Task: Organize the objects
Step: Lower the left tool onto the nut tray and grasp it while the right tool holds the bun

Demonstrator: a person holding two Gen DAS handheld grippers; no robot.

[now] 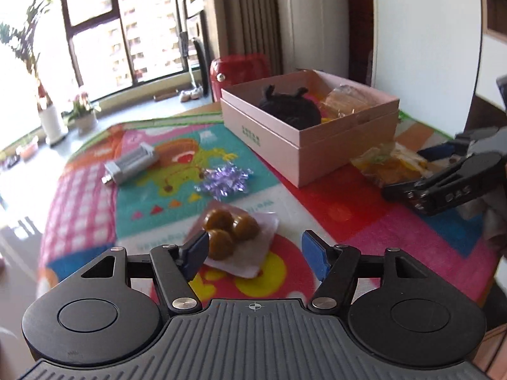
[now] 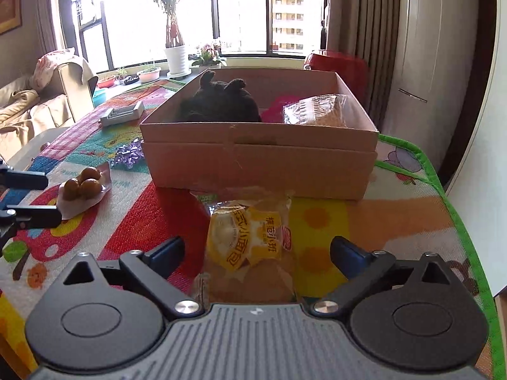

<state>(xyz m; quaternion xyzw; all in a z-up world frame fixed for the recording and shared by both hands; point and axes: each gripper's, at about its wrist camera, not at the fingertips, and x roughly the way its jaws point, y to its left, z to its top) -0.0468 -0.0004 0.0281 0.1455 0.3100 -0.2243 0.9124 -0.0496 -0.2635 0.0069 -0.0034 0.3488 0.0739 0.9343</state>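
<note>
Desk (image 2: 396, 215): colourful mat lying under pink box (image 2: 259, 161)
Left gripper (image 1: 255, 253): hanging released — over brown balls (image 1: 229, 228)
Right gripper (image 2: 256, 255): spreading released — around yellow bread packet (image 2: 250, 243)

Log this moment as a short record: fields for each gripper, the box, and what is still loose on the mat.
left gripper: jaws open, at the packet of brown balls
right gripper: jaws open, either side of the yellow bread packet
box: open, on the mat
in box: dark plush toy, wrapped bread
loose on mat: purple bow, grey metal part
</note>
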